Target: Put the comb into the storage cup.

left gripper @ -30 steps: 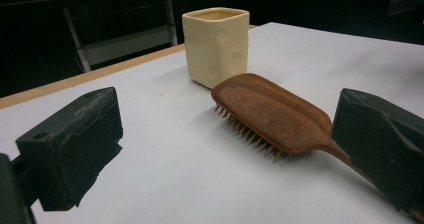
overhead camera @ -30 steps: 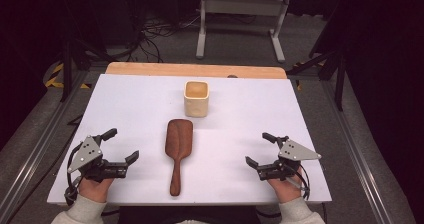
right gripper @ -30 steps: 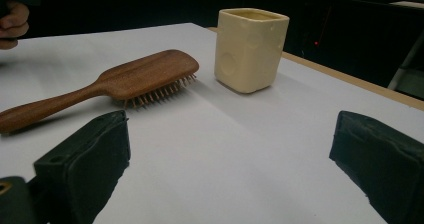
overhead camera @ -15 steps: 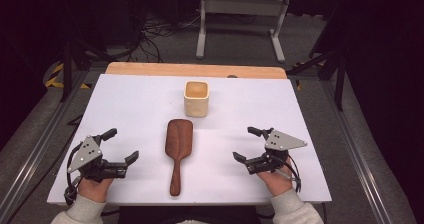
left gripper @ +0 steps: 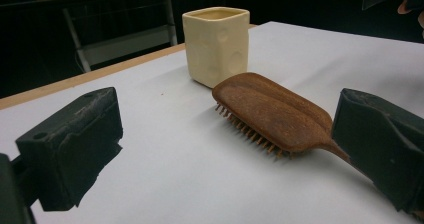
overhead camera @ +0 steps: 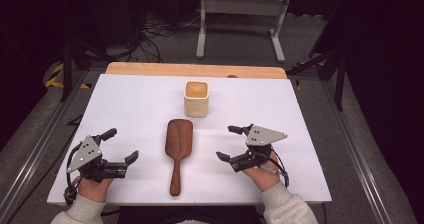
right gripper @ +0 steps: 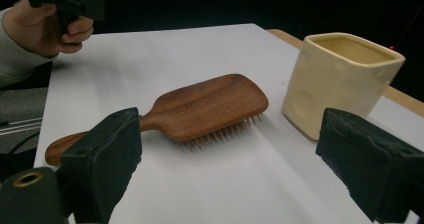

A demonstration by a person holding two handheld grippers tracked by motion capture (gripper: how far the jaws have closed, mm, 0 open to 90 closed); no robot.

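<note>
Since a second ago, the right gripper (overhead camera: 229,143) has shifted inward toward the wooden hairbrush (overhead camera: 178,149), its jaws spread but just closing slightly, with nothing between them. Near the table's front edge on the other side, the left gripper (overhead camera: 122,144) has kept its place, jaws spread and empty. Between the two, the dark-brown brush lies bristles down on the white tabletop (overhead camera: 310,134), handle toward the person. Beyond its paddle head stands a cream ceramic cup (overhead camera: 196,99), squarish with rounded corners and dimpled sides; whether it holds anything cannot be told.
</note>
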